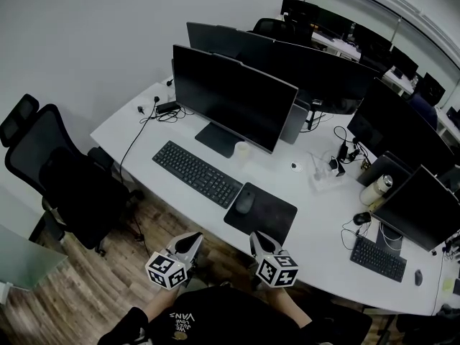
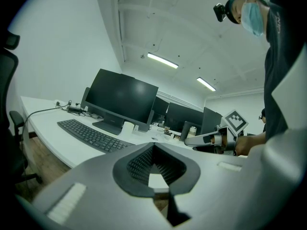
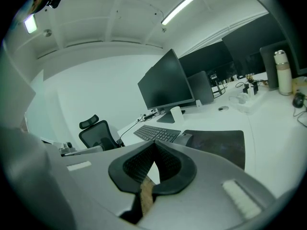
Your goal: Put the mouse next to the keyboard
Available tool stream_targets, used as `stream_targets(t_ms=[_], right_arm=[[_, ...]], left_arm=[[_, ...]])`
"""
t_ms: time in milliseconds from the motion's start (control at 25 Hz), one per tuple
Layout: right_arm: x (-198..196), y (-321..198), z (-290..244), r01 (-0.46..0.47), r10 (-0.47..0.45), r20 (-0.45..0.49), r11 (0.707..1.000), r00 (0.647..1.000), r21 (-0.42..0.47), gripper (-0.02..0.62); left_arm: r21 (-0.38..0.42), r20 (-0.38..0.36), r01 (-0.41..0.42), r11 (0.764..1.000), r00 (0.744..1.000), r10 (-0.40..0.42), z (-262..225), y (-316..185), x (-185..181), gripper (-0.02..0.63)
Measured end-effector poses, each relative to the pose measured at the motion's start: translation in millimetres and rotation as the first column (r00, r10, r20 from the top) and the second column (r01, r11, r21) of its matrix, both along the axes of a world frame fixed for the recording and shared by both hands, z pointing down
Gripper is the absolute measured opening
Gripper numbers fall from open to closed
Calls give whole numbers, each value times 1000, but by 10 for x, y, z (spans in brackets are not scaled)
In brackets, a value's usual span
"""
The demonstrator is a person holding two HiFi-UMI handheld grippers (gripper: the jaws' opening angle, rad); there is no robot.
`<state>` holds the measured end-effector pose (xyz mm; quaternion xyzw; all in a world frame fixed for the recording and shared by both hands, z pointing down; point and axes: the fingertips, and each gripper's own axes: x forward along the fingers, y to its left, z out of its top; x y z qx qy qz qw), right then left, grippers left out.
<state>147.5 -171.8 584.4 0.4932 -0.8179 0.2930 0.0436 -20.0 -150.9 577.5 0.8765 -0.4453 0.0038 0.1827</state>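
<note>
Black mouse [image 1: 245, 201] sits on the dark pad [image 1: 273, 220], just beside the keyboard [image 1: 198, 172]. It lies straight ahead of my right gripper [image 1: 257, 238], its long side pointing away from me. My left gripper [image 1: 194, 241] is farther off. Both are squeezed closed and hold nothing.

left tongs [image 1: 193, 238] closed, right tongs [image 1: 257, 236] closed

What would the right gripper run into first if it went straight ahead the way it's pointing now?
Most likely the black mouse, which sits at the left edge of the mouse pad. The shut right gripper aims slightly downward at that spot. Depth is hard to judge, so it could touch the pad's near corner first.
</note>
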Motion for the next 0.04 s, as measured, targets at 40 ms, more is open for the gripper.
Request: stream_targets(t_ms=[40], right_arm=[[7,-15,-2,-1,1,1,1000,1000,1,5]], left_arm=[[1,1,-1,1000,1000,1,-1,-18,5,2]])
